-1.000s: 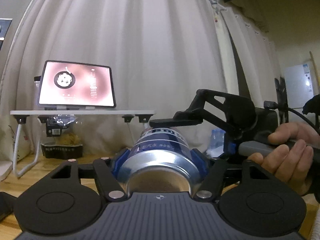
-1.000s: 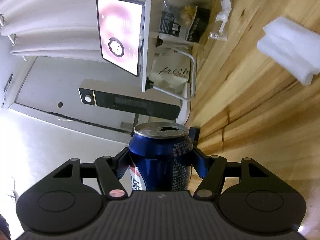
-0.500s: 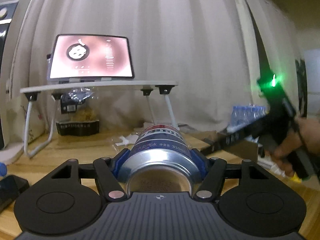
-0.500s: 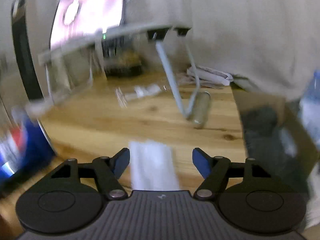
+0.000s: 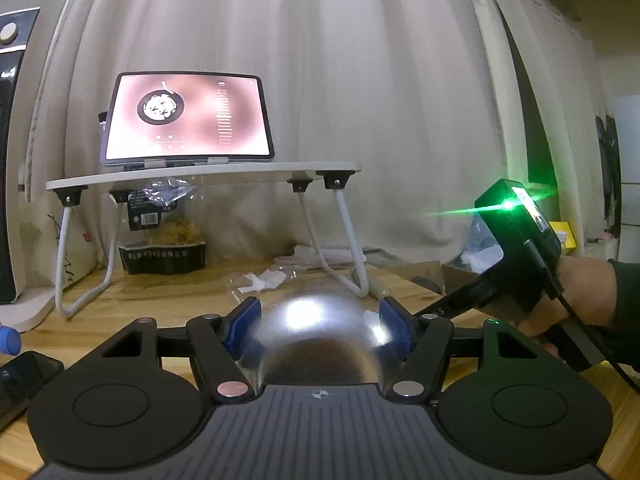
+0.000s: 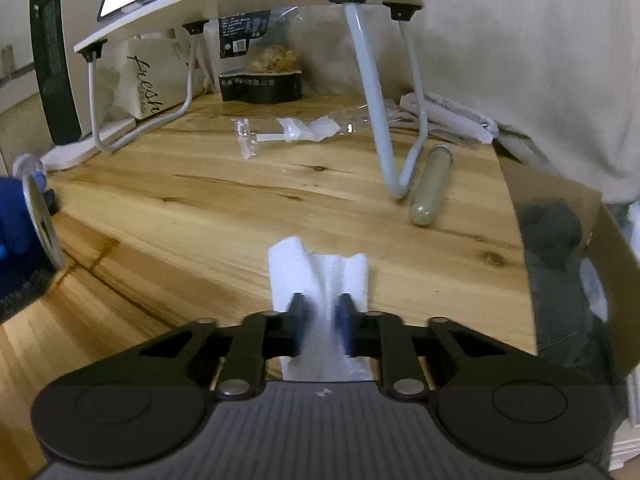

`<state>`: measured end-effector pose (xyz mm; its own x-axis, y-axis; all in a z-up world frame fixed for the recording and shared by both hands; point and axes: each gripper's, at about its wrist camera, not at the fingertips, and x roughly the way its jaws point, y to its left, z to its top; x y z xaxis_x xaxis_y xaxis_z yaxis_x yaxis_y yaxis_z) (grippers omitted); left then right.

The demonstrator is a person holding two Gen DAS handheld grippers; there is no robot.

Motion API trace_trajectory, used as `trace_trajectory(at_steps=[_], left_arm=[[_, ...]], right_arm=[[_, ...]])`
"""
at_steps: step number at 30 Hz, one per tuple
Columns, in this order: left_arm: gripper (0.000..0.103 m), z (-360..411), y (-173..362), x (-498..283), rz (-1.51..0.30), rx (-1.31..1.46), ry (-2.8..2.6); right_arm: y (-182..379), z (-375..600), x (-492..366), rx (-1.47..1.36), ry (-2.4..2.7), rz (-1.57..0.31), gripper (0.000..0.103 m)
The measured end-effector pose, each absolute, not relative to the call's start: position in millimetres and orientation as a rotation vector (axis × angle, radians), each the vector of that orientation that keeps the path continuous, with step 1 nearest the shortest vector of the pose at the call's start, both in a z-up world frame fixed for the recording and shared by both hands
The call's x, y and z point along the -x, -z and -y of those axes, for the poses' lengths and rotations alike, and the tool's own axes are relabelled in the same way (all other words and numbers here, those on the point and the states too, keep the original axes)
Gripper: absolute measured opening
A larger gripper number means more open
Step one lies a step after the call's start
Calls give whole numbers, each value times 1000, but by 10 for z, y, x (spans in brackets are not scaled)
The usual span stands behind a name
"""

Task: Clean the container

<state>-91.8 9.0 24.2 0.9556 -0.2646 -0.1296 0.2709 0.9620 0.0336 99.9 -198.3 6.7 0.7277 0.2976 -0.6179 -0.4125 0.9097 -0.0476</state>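
Note:
My left gripper (image 5: 318,320) is shut on a blue and silver drinks can (image 5: 316,340), whose shiny base faces the camera. The same can (image 6: 28,224) shows at the far left edge of the right wrist view, lying sideways. My right gripper (image 6: 322,320) is closed on a folded white paper towel (image 6: 320,276) that lies on the wooden table (image 6: 200,208). In the left wrist view the right gripper's black body (image 5: 516,256) with a green light is held by a hand (image 5: 580,292) at the right.
A white lap desk (image 5: 200,174) with a lit tablet (image 5: 186,118) stands at the back, snack bags beneath it. Plastic wrappers (image 6: 304,130) and a greenish tube (image 6: 430,188) lie on the table. An open cardboard box (image 6: 568,248) sits right. A phone (image 5: 24,376) lies left.
My right gripper let go of the can, swung down to the paper towel and closed on it. The can in my left gripper has tilted, its base now towards the camera.

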Motion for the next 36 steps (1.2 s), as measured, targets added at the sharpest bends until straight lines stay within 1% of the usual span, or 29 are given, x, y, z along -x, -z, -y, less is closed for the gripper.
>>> trace_trajectory(at_steps=[1,2,3,4,5,6,8,9,10,12,14,15,16,17,18,19,20,22,24,25,26,28,31,33,34,35,36], left_arm=[[66,-87,-241,925,-122,-53,271],[63,-83,-242,933,-117,-56,269],[49,-80,-243,942,-112,-59,266],[29,-77,-244,950,-107,-61,264],[26,-73,-244,939,-113,-62,258],[26,-75,-245,914,-128,-59,256],[31,-108,-245,858,-159,-36,249],[39,-126,-245,862,-155,-25,244],[44,-144,-244,872,-147,-16,238],[44,-125,-243,885,-140,-29,235],[47,-105,-242,896,-135,-43,234],[52,-113,-243,909,-128,-39,231],[60,-134,-244,928,-114,-28,225],[66,-157,-245,950,-100,-15,219],[83,-193,-245,980,-80,5,205],[92,-229,-255,993,-77,19,198],[92,-265,-267,1003,-76,32,194],[92,-350,-293,1017,-84,67,180],[92,-454,-311,1032,-101,99,151],[92,-491,-317,1063,-99,100,139],[92,-526,-323,1098,-96,99,128],[92,-595,-334,1168,-88,98,106],[93,-700,-351,1274,-77,96,72],[94,-769,-362,1344,-70,95,50],[95,-804,-367,1379,-66,94,39],[96,-839,-373,1414,-62,93,28],[96,-830,-366,1433,-62,77,30]], right_arm=[[-66,1992,-995,187,-394,-642,13],[-77,2006,-984,180,-394,-635,12],[-94,2022,-970,171,-394,-626,11],[-124,2037,-957,157,-397,-614,11],[-189,2057,-926,131,-407,-595,11],[-265,2060,-879,114,-421,-574,11],[-416,2046,-776,92,-449,-533,11],[-464,2016,-730,103,-457,-516,11],[-499,1974,-686,124,-461,-502,11],[-453,1922,-694,145,-466,-523,11],[-324,1899,-766,146,-464,-575,11],[-260,1887,-802,146,-463,-601,11],[-201,1880,-826,141,-464,-625,15],[-164,1871,-826,140,-464,-638,20],[-156,1860,-804,141,-464,-636,23],[-179,1849,-765,141,-469,-628,36],[-214,1837,-722,140,-476,-620,48],[-337,1815,-609,127,-495,-607,57],[-475,1801,-493,85,-540,-633,67],[-533,1806,-444,38,-574,-666,78],[-564,1822,-398,-31,-612,-711,84],[-528,1862,-336,-197,-670,-812,85],[-296,1874,-257,-414,-685,-978,86],[-171,1837,-201,-464,-655,-1029,86],[-122,1804,-183,-471,-652,-1040,86],[-79,1765,-169,-472,-654,-1045,88],[-36,1726,-155,-472,-656,-1050,87]])
